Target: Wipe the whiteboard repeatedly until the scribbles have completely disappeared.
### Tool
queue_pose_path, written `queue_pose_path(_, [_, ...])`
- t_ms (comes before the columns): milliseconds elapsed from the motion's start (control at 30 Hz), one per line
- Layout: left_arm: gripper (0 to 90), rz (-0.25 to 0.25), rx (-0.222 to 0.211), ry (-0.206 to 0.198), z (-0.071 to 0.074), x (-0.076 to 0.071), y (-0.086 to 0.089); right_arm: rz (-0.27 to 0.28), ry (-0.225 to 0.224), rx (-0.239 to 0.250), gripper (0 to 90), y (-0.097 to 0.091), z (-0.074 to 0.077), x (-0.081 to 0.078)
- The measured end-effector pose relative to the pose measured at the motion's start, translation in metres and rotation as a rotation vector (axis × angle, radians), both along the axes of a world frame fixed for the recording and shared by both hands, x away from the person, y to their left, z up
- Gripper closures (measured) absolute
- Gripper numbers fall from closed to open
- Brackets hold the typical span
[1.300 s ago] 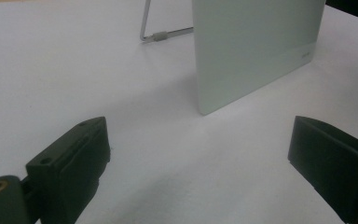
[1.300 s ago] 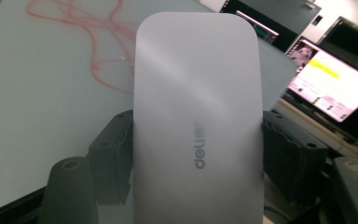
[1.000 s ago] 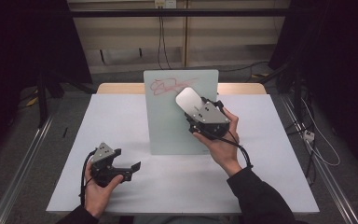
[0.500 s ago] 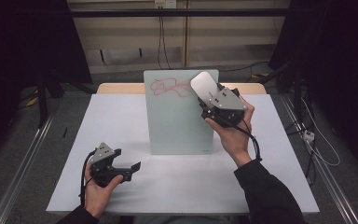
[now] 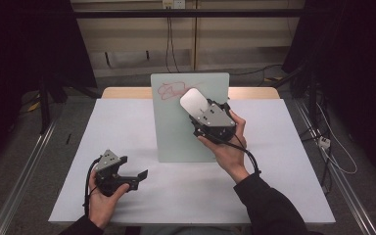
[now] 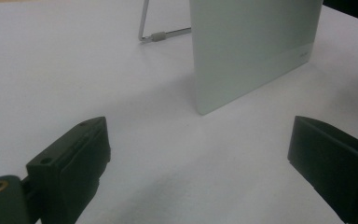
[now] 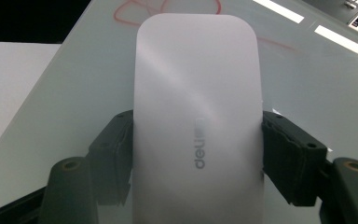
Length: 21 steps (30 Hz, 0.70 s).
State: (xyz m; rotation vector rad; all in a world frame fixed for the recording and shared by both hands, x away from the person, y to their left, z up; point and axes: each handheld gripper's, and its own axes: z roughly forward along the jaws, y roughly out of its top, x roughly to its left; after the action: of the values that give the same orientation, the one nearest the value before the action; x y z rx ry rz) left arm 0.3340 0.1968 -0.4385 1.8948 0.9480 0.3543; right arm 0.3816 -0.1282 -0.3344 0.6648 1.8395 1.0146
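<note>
The white rounded plastic eraser (image 7: 198, 121) looks smooth with a satin sheen. The pale green glass-like board (image 5: 176, 132) is glossy, its thin metal stand (image 6: 161, 35) shiny. The white tabletop (image 5: 127, 127) is matt.

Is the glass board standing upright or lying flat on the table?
Upright, leaning slightly back: the board stands on its bottom edge, and a metal stand props it from behind.

A glass drawing board (image 5: 176, 132) stands propped upright at the middle of the bench (image 5: 284, 176), toward its far edge. The right tongs (image 5: 196, 105) hold a board eraser (image 5: 193, 101) against the board's upper right part, just beside the scribble (image 5: 169, 89). The left tongs (image 5: 139, 178) sit near the front left of the bench, well apart from the board.
</note>
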Motion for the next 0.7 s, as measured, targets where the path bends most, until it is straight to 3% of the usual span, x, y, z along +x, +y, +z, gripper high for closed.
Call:
queue_pose_path(233, [5.5, -0.001, -0.003, -0.001, 0.000, 0.000, 0.000, -0.067, -0.070, -0.011, 31.9, -0.006, 0.017, 0.007])
queue_pose_path(400, [5.5, -0.002, -0.004, -0.003, 0.000, 0.000, 0.000, -0.086, -0.099, -0.035, 31.9, 0.001, 0.017, 0.008])
queue_pose_path(700, [5.5, -0.004, -0.002, -0.004, 0.000, 0.000, -0.001, 0.018, -0.031, -0.066, 31.9, 0.031, -0.004, 0.001])
